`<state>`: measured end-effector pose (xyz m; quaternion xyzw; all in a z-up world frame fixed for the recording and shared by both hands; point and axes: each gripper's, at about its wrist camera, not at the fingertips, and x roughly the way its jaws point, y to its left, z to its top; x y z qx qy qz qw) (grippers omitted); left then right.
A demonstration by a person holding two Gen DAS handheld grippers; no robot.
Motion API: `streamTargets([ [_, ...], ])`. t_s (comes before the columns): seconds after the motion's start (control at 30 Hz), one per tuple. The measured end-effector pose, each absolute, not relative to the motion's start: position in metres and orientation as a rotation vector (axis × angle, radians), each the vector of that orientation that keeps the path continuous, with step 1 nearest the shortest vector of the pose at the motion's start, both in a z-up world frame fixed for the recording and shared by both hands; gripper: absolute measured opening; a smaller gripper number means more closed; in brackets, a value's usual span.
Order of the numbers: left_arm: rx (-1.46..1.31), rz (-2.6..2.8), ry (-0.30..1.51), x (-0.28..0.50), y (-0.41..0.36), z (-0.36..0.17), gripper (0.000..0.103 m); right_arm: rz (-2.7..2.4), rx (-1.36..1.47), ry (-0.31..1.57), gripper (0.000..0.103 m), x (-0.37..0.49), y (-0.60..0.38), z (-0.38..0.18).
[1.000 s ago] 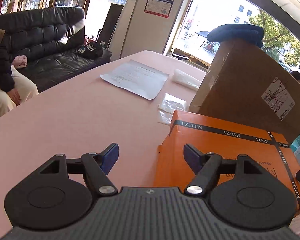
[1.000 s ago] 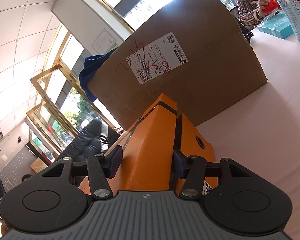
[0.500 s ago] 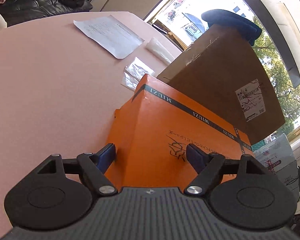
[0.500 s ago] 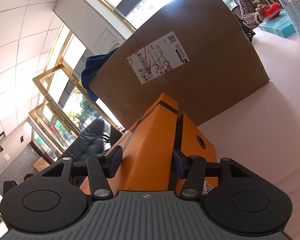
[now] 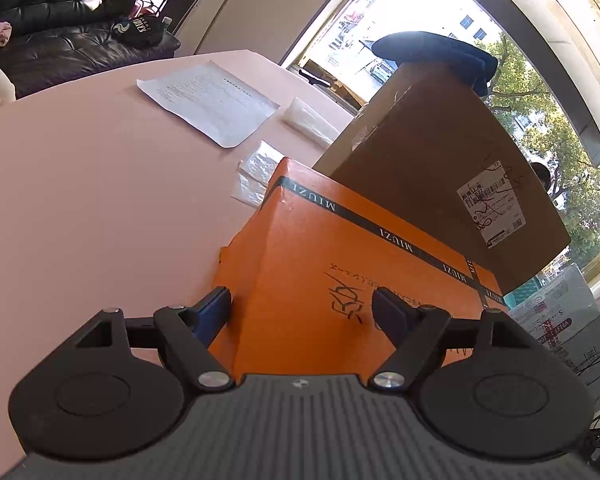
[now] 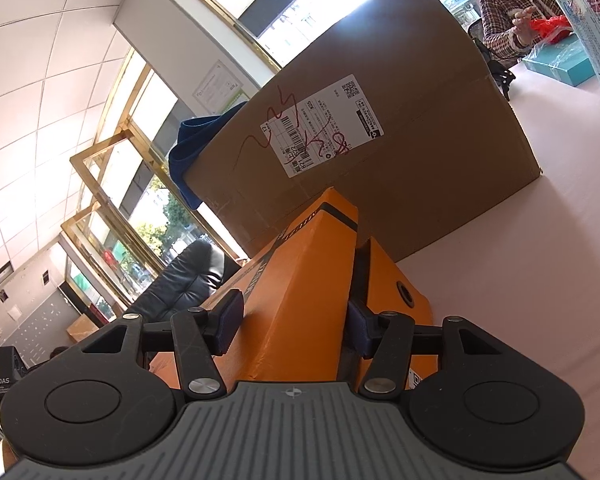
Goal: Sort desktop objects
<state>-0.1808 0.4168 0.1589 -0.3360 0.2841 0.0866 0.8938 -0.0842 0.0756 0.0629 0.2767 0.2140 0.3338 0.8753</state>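
On the pink table (image 5: 80, 200), the orange box (image 5: 340, 280) lay against the cardboard carton (image 5: 440, 168). Both the left gripper (image 5: 302, 306) and the right gripper (image 6: 296, 320) straddled its lid edges with fingers apart, contact unclear. An uneven squeeze could have tilted the lid or let it slip.

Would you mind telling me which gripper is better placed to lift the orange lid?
Probably the right gripper: its jaws straddle the orange lid's side wall. The left gripper merely straddles a corner, jaws wide.
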Motion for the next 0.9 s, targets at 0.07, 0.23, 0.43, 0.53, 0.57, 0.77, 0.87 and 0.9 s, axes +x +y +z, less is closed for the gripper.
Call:
streamTargets([
  [0.07,-0.683,0.188,0.584,-0.179,0.414,0.162,0.075,0.695,0.583,0.455,0.052,-0.082,0.074,0.063],
  [0.23,-0.662,0.19,0.586,-0.174,0.409,0.163,0.075,0.685,0.584,0.482,0.054,-0.076,0.069,0.062],
  [0.43,-0.604,0.191,0.58,-0.166,0.398,0.173,0.075,0.628,0.484,0.465,0.058,-0.076,0.074,0.061],
  [0.53,-0.581,0.21,0.59,-0.163,0.396,0.168,0.075,0.632,0.466,0.461,0.058,-0.074,0.076,0.059],
  [0.57,-0.593,0.21,0.594,-0.164,0.398,0.164,0.075,0.633,0.46,0.46,0.057,-0.074,0.076,0.058],
  [0.77,-0.641,0.211,0.576,-0.181,0.412,0.146,0.073,0.638,0.419,0.441,0.052,-0.072,0.08,0.055],
  [0.87,-0.629,0.239,0.546,-0.195,0.419,0.146,0.073,0.634,0.385,0.423,0.05,-0.074,0.083,0.056],
  [0.9,-0.624,0.247,0.536,-0.199,0.421,0.146,0.075,0.632,0.37,0.416,0.05,-0.075,0.083,0.056],
])
